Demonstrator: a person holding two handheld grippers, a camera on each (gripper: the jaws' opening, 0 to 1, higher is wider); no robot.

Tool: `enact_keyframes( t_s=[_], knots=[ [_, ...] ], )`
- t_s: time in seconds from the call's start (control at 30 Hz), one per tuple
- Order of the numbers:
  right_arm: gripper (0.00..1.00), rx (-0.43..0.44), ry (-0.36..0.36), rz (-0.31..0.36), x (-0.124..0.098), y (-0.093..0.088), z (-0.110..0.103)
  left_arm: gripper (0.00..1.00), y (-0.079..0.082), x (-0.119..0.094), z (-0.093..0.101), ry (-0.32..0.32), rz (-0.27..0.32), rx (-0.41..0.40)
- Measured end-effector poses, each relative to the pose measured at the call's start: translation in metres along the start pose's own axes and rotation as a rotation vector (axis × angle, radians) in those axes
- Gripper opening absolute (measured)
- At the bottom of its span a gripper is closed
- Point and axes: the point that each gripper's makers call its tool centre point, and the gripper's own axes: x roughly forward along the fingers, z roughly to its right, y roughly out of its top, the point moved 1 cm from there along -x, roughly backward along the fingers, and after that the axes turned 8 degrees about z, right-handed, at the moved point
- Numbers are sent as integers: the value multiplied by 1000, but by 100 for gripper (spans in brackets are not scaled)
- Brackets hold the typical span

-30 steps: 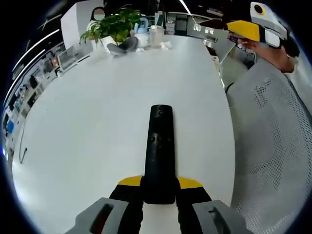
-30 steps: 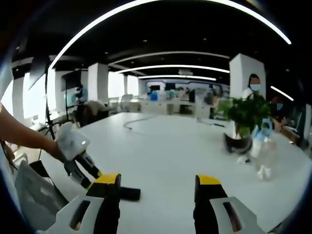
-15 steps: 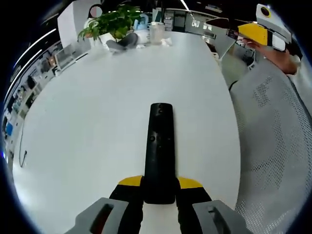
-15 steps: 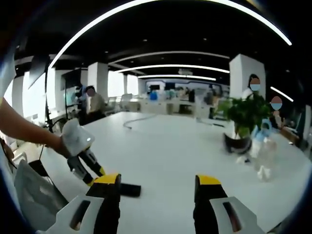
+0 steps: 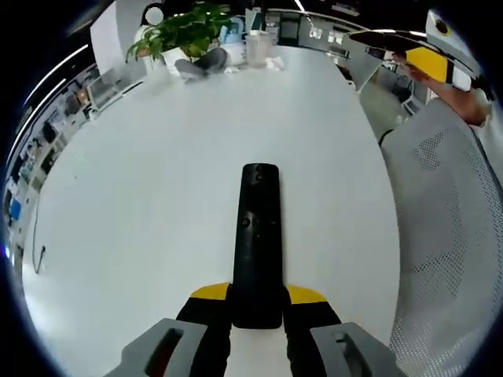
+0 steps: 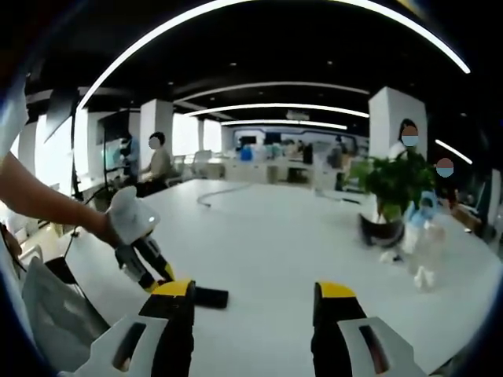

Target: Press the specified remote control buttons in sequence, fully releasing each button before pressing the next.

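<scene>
My left claw [image 5: 257,302] is closed on the near end of the slim black plastic remote control [image 5: 257,239], both yellow-tipped jaws pressed against its sides, so the remote runs straight away from me along the claw's own line, its far end pointing up the white oval surface [image 5: 141,181] toward the green potted plant [image 5: 182,31] and the clear plastic cup [image 5: 258,47]. It appears to hover just above the surface or lie lightly on it; I cannot tell which. My right claw [image 6: 251,314] is wide open and has hold of nothing. Seen from the right gripper view, the black remote [image 6: 211,297] pokes out just beyond my right claw's left jaw, with the left claw [image 6: 161,276] clamping it from the far side, so the buttons lie down and to the left of the open jaws, not between them. In the left gripper view the right claw [image 5: 428,59] sits high at the upper right, well apart from the remote, above a grey mesh chair back [image 5: 448,236]. I judge the right claw must swing left and down to bring one jaw tip over the button face. The buttons themselves are hard to make out: only a couple of faint round marks show on the dark top, and the near end is hidden between my jaws.
</scene>
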Motion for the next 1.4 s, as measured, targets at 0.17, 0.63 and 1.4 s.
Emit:
enact_keyframes(
  t_s=[0.17, 0.63, 1.4],
  knots=[
    [59, 0, 0, 0, 0, 0, 0, 25, 0, 0, -5, -10, -8, 6],
    [58, -2, -1, -2, 0, 0, 1, 25, 2, 0, -17, -16, -33, 21],
    [58, -9, 0, -7, 0, -1, 0, 24, 6, 4, -44, -29, -64, 26]
  ],
)
